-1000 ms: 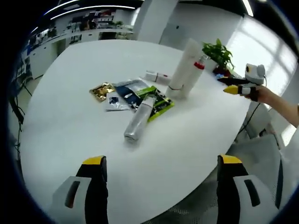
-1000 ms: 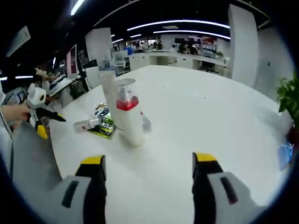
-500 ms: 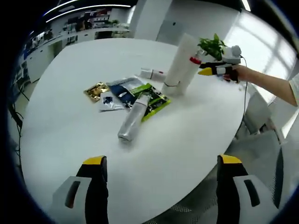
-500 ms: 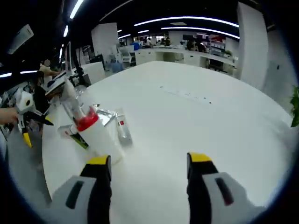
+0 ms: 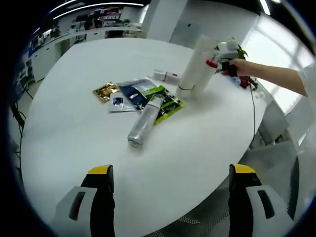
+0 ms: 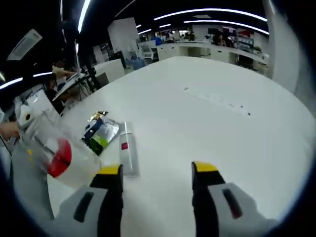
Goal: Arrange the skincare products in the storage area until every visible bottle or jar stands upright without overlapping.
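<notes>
On the table (image 5: 74, 123) a silver bottle (image 5: 144, 123) lies mid-table on packets (image 5: 148, 96); smooth, likely slippery, so grip mid-body. Far right, tall tube (image 5: 196, 64) and pump bottle (image 6: 61, 158) stand beside my right gripper (image 6: 157, 170). Both jaws open, empty.

I'm in an open-plan office: beyond my jaws a big white meeting table (image 6: 207, 108), desk rows (image 6: 207, 49) behind, ceiling strip lights (image 6: 212, 14).

A round white table (image 5: 74, 148) carries a lying silver bottle (image 5: 143, 123), sachets (image 5: 136, 94) and upright bottles (image 5: 195, 69).
</notes>
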Motion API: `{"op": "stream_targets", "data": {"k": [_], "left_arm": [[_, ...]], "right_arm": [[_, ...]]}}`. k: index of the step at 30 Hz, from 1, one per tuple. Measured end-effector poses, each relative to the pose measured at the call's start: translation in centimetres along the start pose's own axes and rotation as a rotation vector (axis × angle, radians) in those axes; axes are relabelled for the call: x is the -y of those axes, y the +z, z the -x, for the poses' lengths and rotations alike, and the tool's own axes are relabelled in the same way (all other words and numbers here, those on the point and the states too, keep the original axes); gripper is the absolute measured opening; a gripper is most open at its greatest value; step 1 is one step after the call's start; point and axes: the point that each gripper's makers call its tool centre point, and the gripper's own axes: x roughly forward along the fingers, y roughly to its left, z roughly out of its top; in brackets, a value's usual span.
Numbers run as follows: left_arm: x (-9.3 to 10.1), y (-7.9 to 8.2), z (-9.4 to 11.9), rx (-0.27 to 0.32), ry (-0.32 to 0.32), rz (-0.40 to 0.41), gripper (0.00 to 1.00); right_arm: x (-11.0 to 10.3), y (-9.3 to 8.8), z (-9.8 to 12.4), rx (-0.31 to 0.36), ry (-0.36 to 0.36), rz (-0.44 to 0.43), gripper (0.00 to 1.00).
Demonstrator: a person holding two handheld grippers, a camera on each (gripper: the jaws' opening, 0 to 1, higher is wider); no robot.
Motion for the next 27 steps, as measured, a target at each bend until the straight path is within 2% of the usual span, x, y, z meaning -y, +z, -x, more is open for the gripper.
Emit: {"op": "stream_targets", "data": {"k": [6,12,14,19,22,27], "left_arm": [[-0.3,0.2,0.0,0.005,0.009,0.010,0.95],[-0.6,0.2,-0.1,0.007,0.020,0.022,0.95],[-0.7,0.1,-0.1,0.007,0.021,0.028,0.95],[-0.8,-0.1,-0.1,0.006,0.028,0.038,0.95],[-0.9,-0.1,-0.1,0.006,0.033,0.042,0.95],[-1.1,-0.1,-0.1,0.009,0.039,0.049,0.94]], "right_arm": [[-1.1,1.4,-2.0,0.016,0.056,0.008,0.54],[-2.7,2.4,-4.2,-0.019,0.133,0.071,0.49],[-3.3,2.4,-5.0,-0.053,0.166,0.111,0.45],[-4.9,2.1,-6.4,-0.139,0.237,0.199,0.44],[-5.8,1.9,-7.1,-0.198,0.276,0.287,0.41],[-6.3,1.2,-7.9,-0.295,0.291,0.375,0.36]]}}
